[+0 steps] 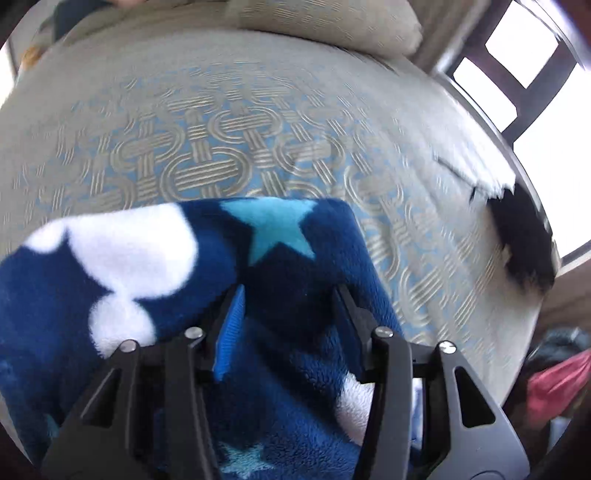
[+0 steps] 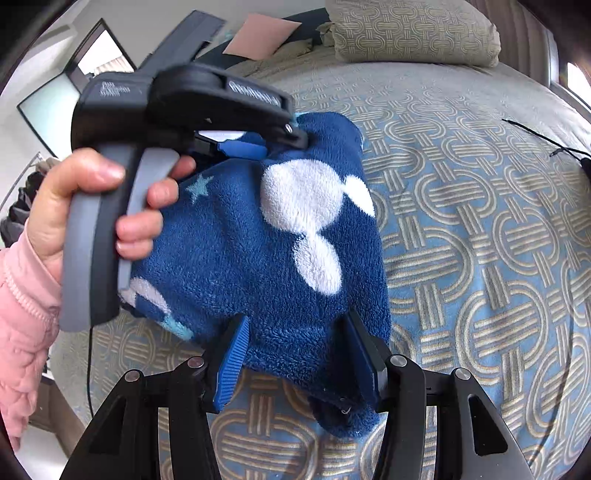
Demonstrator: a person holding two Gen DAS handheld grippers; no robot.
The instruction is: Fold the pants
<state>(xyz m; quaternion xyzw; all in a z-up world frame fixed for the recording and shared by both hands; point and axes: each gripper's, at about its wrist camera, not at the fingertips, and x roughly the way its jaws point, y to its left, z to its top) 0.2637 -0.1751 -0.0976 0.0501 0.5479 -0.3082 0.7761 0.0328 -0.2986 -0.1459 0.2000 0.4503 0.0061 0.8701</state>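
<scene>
Folded pants (image 2: 258,251) lie between 2 grippers (both spread).

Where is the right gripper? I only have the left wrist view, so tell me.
Observer: The right gripper is at the near corner of the pants. Its jaws are open, with one finger on either side of the fabric.
Operator: Report where my left gripper sits from there.
Observer: The left gripper is at the far top edge of the pants, opposite the right one. A hand in a pink sleeve holds it.
Operator: Check the far end of the bed.
Observer: A flat pink sheet lies there, left of the pillow and apart from the pants.
</scene>
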